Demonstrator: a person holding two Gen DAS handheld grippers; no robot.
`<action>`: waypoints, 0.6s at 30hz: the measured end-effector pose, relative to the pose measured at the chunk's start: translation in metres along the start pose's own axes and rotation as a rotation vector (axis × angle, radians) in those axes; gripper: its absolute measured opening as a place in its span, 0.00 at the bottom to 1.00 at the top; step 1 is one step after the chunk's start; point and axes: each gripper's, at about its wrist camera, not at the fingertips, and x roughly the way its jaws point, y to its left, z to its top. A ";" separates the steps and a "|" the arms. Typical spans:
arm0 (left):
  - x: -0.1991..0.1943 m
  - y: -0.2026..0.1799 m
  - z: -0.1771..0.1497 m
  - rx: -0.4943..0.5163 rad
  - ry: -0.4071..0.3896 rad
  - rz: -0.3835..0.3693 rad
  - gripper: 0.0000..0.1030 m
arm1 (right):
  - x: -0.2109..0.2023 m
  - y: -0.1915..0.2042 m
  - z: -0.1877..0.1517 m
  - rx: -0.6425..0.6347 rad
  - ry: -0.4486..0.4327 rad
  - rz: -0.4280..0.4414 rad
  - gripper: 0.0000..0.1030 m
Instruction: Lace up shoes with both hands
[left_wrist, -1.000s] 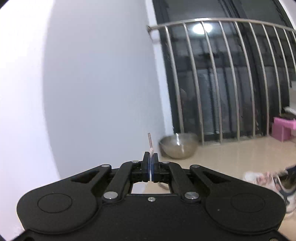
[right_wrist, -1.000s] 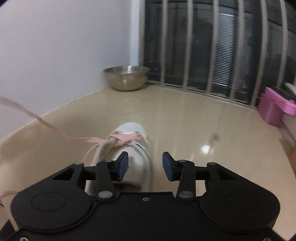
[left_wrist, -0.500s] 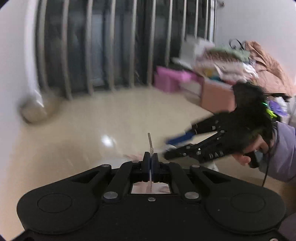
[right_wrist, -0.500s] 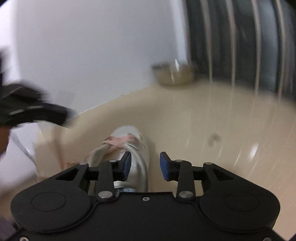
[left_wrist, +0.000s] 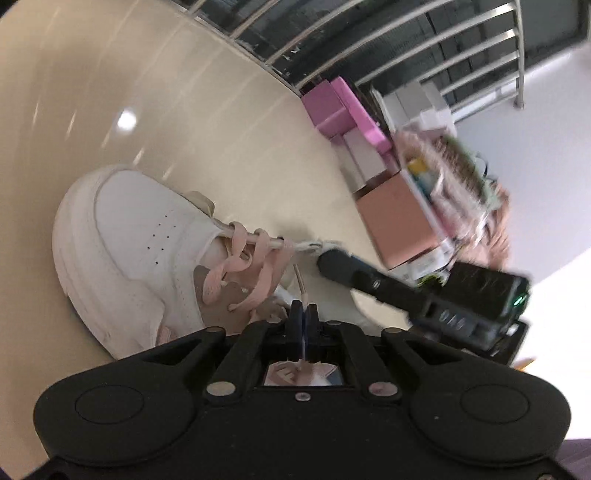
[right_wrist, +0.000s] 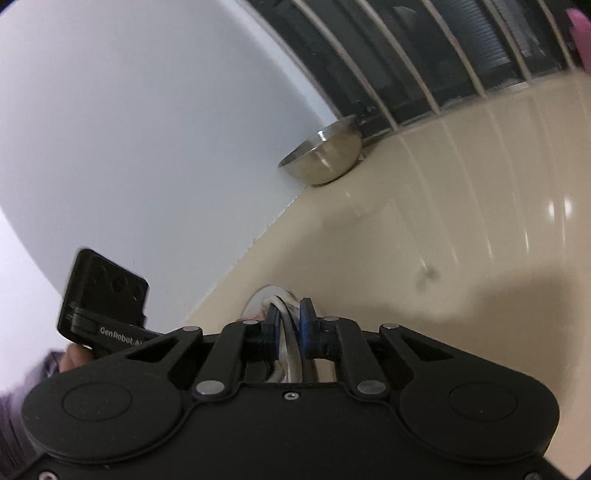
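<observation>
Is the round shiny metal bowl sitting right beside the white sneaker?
No, the round shiny metal bowl sits far off in the wall's corner, away from the white sneaker.

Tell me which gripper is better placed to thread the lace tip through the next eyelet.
Left, probably. The left gripper is shut on the pink lace tip just beside the white shoe lacing. The right gripper holds the shoe's eyelet edge, apparently steadying it.

I see even indoor light, with a bright glare spot on the glossy floor (left_wrist: 126, 120) ahead-left of my left claw (left_wrist: 304, 314). Boxes (left_wrist: 399, 218) to its right smear with motion blur. Fisheye bends the railing (right_wrist: 424, 62); a soft shadow falls right of my right claw (right_wrist: 288, 317).
</observation>
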 end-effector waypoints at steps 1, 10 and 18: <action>0.000 -0.004 0.004 0.016 0.020 0.013 0.03 | 0.001 0.000 0.000 0.023 -0.004 -0.001 0.10; 0.019 -0.001 0.039 0.099 0.229 -0.014 0.03 | 0.013 -0.025 0.002 0.254 -0.004 0.048 0.12; 0.027 0.003 0.053 0.125 0.292 -0.028 0.03 | 0.009 -0.028 -0.002 0.321 -0.012 0.073 0.12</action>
